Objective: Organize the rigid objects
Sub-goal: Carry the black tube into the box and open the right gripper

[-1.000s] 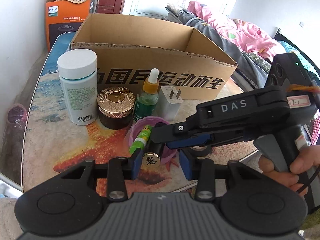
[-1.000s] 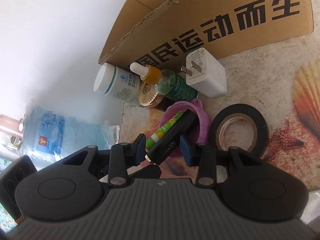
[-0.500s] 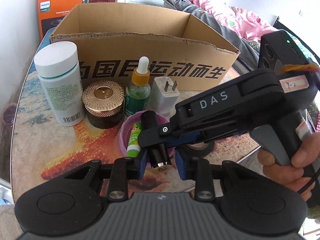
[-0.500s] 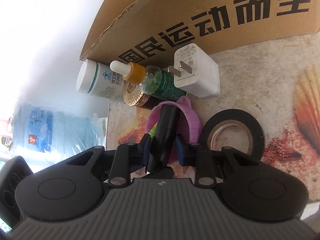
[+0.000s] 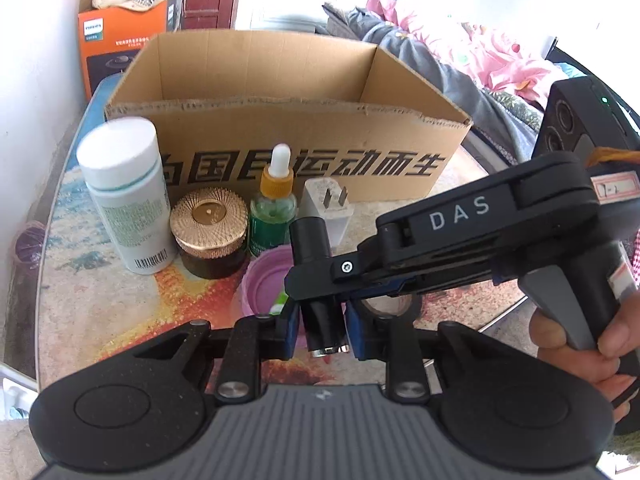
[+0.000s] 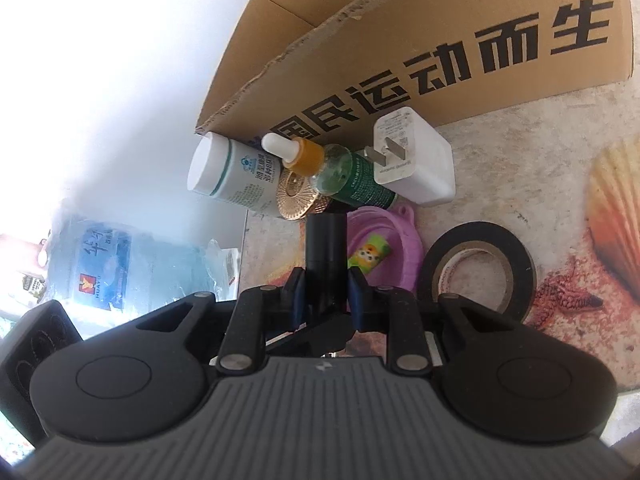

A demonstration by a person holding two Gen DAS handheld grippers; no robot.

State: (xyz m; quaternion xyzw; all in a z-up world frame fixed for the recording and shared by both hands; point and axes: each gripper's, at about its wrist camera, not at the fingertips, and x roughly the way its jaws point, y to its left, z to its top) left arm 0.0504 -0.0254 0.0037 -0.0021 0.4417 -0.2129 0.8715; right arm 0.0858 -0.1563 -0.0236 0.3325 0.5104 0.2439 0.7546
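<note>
A black tube (image 5: 316,276) (image 6: 325,250) is held above a purple lid (image 5: 266,276) (image 6: 386,246) that holds a small green stick (image 6: 369,254). My right gripper (image 6: 326,300) is shut on the tube; its fingers cross it in the left wrist view. My left gripper (image 5: 322,326) has its pads on both sides of the tube's lower end, with a small gap on the right. An open cardboard box (image 5: 280,92) (image 6: 460,36) stands behind.
In front of the box stand a white bottle (image 5: 128,196), a gold-lidded jar (image 5: 210,232), a dropper bottle (image 5: 274,208) and a white charger (image 5: 326,210). A black tape roll (image 6: 476,264) lies right of the lid. A bed sits at the right.
The right gripper has lifted the black tube out of the purple lid and turned it upright. The left gripper has narrowed around the tube's lower end.
</note>
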